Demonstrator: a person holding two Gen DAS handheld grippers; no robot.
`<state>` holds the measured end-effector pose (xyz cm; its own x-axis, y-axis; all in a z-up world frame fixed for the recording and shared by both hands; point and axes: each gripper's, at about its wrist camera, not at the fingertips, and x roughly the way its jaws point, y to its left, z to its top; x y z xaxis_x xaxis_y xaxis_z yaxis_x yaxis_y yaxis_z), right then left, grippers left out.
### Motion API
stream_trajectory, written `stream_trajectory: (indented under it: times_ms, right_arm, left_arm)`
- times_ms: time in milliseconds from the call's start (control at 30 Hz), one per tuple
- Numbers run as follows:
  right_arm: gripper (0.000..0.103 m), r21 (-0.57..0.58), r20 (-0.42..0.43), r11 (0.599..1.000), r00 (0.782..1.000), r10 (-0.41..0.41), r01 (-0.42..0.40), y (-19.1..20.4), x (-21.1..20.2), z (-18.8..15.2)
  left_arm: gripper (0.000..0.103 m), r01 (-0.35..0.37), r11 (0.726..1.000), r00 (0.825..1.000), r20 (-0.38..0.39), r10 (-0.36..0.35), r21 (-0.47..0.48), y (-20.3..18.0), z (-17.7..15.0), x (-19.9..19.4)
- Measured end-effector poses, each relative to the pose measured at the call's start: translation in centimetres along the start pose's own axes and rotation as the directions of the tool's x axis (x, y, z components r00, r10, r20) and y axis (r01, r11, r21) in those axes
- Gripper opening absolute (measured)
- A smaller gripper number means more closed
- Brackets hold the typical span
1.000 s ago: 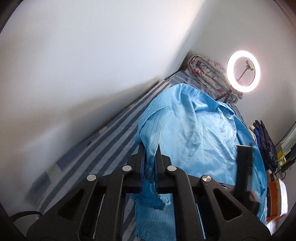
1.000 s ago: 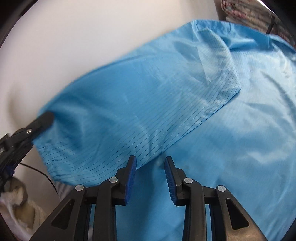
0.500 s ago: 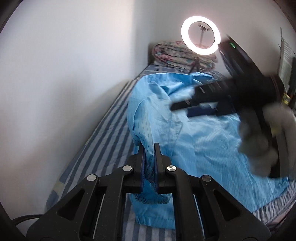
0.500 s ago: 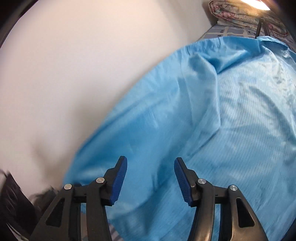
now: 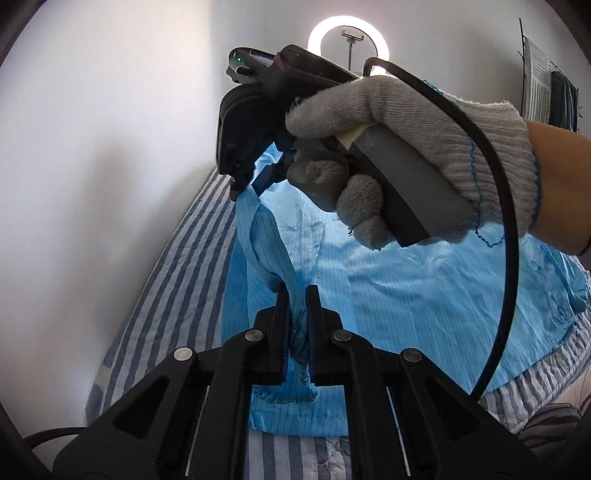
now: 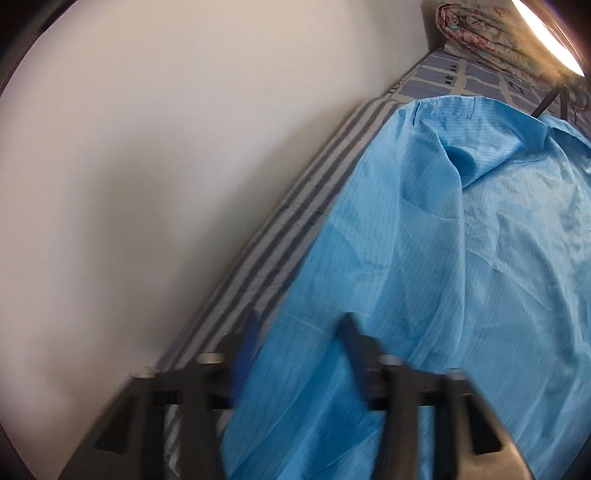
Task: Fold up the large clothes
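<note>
A large light-blue pinstriped garment (image 5: pixel 406 295) lies spread on a striped bed; it also fills the right wrist view (image 6: pixel 443 277). My left gripper (image 5: pixel 296 295) is shut on the cuff end of its sleeve (image 5: pixel 273 251) and holds it lifted. My right gripper (image 5: pixel 245 184), held by a gloved hand (image 5: pixel 424 140), is further up the same sleeve, its tips at the fabric. In the right wrist view, my right gripper (image 6: pixel 299 332) is blurred, jaws apart, with blue fabric between them.
The striped bedsheet (image 5: pixel 177 266) runs along a white wall (image 5: pixel 92 147) on the left. A rolled floral quilt (image 6: pixel 491 29) lies at the bed's far end. A ring light (image 5: pixel 349 40) on a stand glows behind. Clothes hang at the far right (image 5: pixel 554 99).
My right gripper has swung across the garment to the upper sleeve near the wall. My left gripper has kept its grip on the cuff, and the sleeve now stretches taut between them.
</note>
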<state>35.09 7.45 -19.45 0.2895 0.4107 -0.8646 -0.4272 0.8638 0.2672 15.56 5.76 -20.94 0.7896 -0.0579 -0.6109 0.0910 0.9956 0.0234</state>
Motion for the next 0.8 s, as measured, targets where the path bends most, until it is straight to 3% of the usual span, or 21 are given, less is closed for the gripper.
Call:
stream_trajectory:
  times_ms: [100, 267, 467, 600, 733, 800]
  right_arm:
    - [0.002, 0.009, 0.019, 1.000, 1.000, 0.008, -0.008, -0.9, -1.5, -1.0]
    - [0.000, 0.116, 0.097, 0.991, 0.994, 0.058, -0.069, -4.9, -4.6, -2.1]
    - [0.000, 0.232, 0.163, 0.966, 0.983, 0.081, -0.118, -9.7, -7.8, -6.3]
    - [0.000, 0.313, 0.168, 0.941, 0.983, 0.078, -0.128, -13.2, -8.0, -9.3]
    - [0.000, 0.382, 0.147, 0.914, 0.986, 0.082, -0.134, -15.8, -7.2, -12.4]
    - [0.000, 0.401, 0.127, 0.909, 0.989, 0.069, -0.115, -16.6, -6.7, -13.6]
  left_arm:
    - [0.005, 0.007, 1.000, 1.000, -0.001, -0.007, 0.029, -0.3, 0.0, -0.4]
    - [0.005, 0.049, 0.996, 0.999, -0.025, -0.047, 0.075, -1.6, -0.3, -0.9]
    - [0.011, 0.147, 0.986, 0.988, -0.053, -0.143, 0.078, -2.8, -1.2, -3.0]
    - [0.028, 0.204, 0.978, 0.977, -0.068, -0.201, 0.041, -3.1, -1.9, -4.6]
    - [0.032, 0.228, 0.972, 0.968, -0.095, -0.233, -0.061, -1.6, -2.6, -5.0]
    - [0.039, 0.215, 0.968, 0.967, -0.111, -0.229, -0.127, -0.1, -2.7, -4.8]
